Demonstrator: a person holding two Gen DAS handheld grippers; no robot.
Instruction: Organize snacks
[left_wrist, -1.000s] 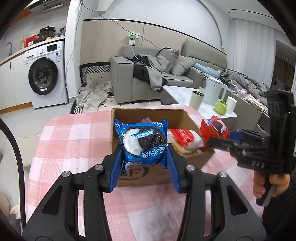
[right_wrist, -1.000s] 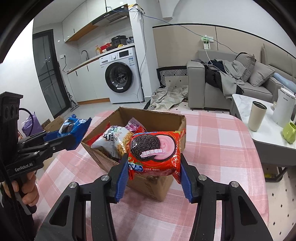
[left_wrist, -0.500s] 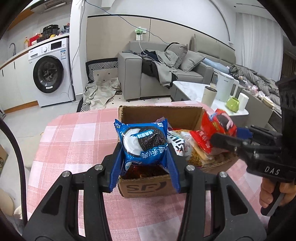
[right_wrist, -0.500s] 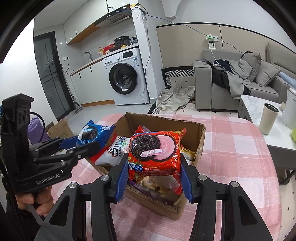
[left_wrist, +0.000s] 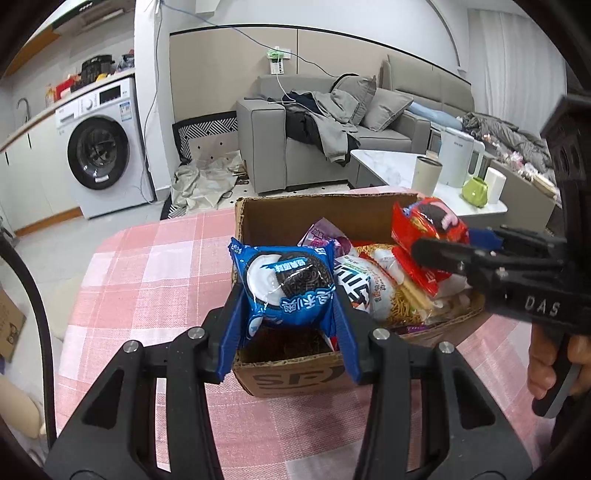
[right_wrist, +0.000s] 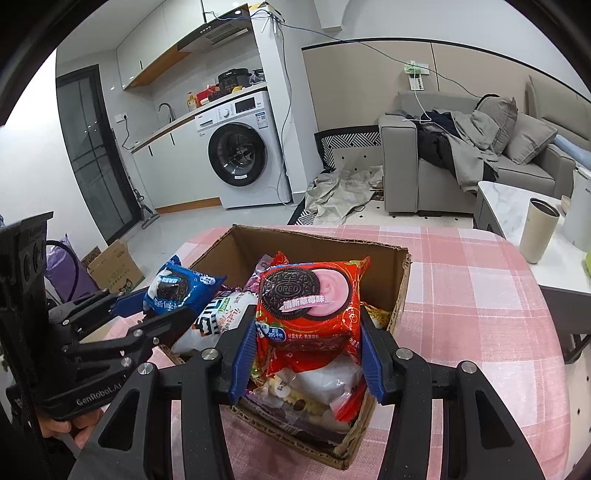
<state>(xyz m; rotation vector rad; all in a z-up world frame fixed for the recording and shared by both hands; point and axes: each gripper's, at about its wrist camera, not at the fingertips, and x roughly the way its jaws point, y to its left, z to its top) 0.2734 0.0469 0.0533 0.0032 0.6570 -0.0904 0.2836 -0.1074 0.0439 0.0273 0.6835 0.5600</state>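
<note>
My left gripper (left_wrist: 288, 325) is shut on a blue Oreo pack (left_wrist: 288, 284) and holds it above the near left corner of an open cardboard box (left_wrist: 295, 373). My right gripper (right_wrist: 308, 350) is shut on a red strawberry Oreo pack (right_wrist: 308, 306) and holds it above the near end of the same box (right_wrist: 400, 295). The box holds several snack bags (left_wrist: 373, 284). The left gripper with its blue pack (right_wrist: 177, 290) shows in the right wrist view, the right gripper with its red pack (left_wrist: 424, 225) in the left wrist view.
The box stands on a round table with a pink checked cloth (right_wrist: 472, 295). A low white table (left_wrist: 391, 166) with a beige cup (right_wrist: 537, 229), kettle and green mug is beyond the right edge. A sofa and a washing machine stand farther back.
Both grippers have moved forward over the box with their packs still held. The box and its contents now sit closer and lower in both views.
</note>
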